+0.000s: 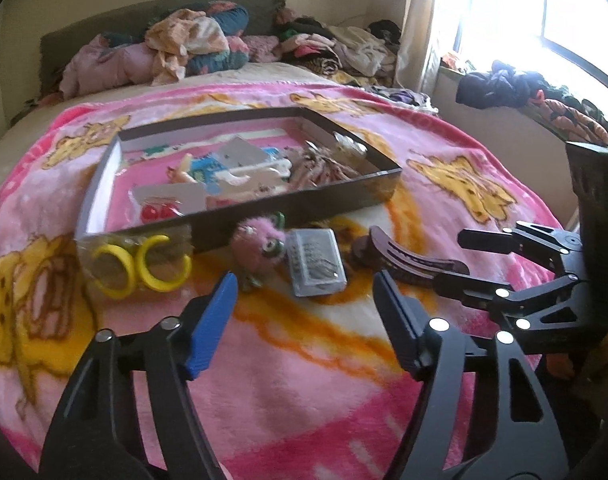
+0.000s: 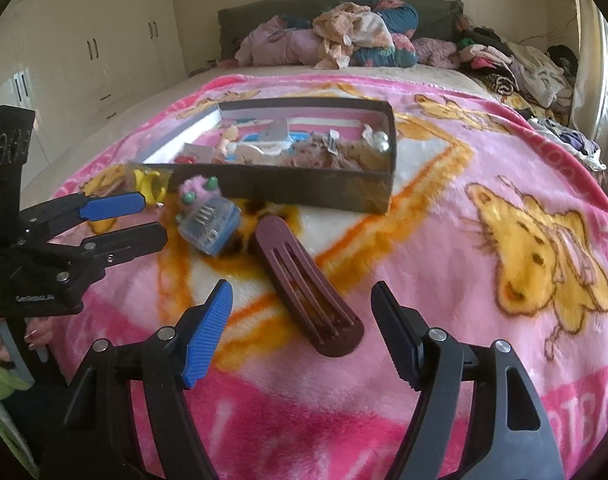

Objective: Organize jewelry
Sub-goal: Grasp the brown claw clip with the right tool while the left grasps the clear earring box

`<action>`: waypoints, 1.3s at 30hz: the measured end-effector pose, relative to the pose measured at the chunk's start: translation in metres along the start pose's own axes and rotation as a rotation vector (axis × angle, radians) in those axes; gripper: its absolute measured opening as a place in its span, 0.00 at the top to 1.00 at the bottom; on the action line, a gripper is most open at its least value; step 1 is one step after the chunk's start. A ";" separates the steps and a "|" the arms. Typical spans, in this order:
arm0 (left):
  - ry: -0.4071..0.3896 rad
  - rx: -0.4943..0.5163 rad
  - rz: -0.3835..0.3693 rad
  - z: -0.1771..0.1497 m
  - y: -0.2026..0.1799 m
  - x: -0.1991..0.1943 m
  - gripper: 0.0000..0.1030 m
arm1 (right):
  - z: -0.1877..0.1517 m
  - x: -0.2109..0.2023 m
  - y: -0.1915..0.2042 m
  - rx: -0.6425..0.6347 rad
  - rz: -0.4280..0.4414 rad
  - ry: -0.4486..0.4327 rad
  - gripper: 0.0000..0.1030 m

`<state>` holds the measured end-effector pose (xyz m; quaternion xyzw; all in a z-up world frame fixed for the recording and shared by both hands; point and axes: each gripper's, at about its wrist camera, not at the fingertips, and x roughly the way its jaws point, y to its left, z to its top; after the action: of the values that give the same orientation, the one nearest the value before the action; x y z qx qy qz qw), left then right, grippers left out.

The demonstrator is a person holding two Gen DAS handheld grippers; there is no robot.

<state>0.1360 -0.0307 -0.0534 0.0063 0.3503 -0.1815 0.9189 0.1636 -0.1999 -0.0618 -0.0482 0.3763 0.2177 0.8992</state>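
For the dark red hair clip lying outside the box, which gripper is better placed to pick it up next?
Probably the right. The right gripper has the dark red hair clip lying just ahead of its open jaws. The left gripper faces the clear case instead, with the clip off to its side.

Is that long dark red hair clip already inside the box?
No, the hair clip lies on the pink blanket in front of the box, between it and the right gripper.

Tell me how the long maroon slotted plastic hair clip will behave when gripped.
The long maroon slotted plastic hair clip looks rigid and probably light. Its smooth curved back may slip between jaws. Lying flat on the plush pink blanket, it seems unlikely to roll.
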 end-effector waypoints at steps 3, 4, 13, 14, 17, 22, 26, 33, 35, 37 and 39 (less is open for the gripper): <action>0.020 -0.002 -0.016 -0.002 -0.003 0.008 0.50 | -0.002 0.010 -0.004 -0.005 -0.005 0.027 0.33; 0.027 -0.003 -0.020 -0.003 -0.003 0.011 0.51 | -0.002 0.013 -0.005 -0.008 -0.009 0.034 0.33; 0.062 -0.018 -0.036 -0.005 -0.009 0.030 0.56 | 0.004 0.035 -0.012 -0.021 -0.019 0.065 0.37; 0.064 -0.020 -0.036 -0.005 -0.010 0.031 0.56 | 0.005 0.037 -0.012 -0.024 -0.021 0.067 0.38; 0.069 -0.030 -0.027 -0.004 -0.011 0.036 0.58 | 0.006 0.041 -0.013 -0.034 -0.021 0.069 0.40; 0.073 -0.052 -0.013 0.000 -0.011 0.042 0.58 | 0.009 0.048 -0.011 -0.057 -0.030 0.074 0.42; 0.076 -0.076 0.003 0.002 -0.011 0.045 0.65 | 0.010 0.049 -0.012 -0.055 -0.039 0.065 0.54; 0.084 -0.065 0.021 0.001 -0.015 0.050 0.75 | 0.011 0.042 -0.025 0.018 -0.026 0.048 0.72; 0.083 -0.066 0.015 0.001 -0.014 0.049 0.75 | 0.010 0.040 -0.027 0.031 -0.025 0.041 0.72; 0.081 -0.069 0.007 0.001 -0.014 0.048 0.75 | 0.010 0.036 -0.029 0.049 -0.016 0.033 0.72; 0.077 -0.064 -0.010 0.000 -0.015 0.046 0.75 | 0.009 0.032 -0.031 0.069 -0.006 0.024 0.72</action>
<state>0.1629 -0.0603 -0.0816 -0.0178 0.3913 -0.1744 0.9034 0.2030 -0.2138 -0.0803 -0.0208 0.3945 0.2015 0.8963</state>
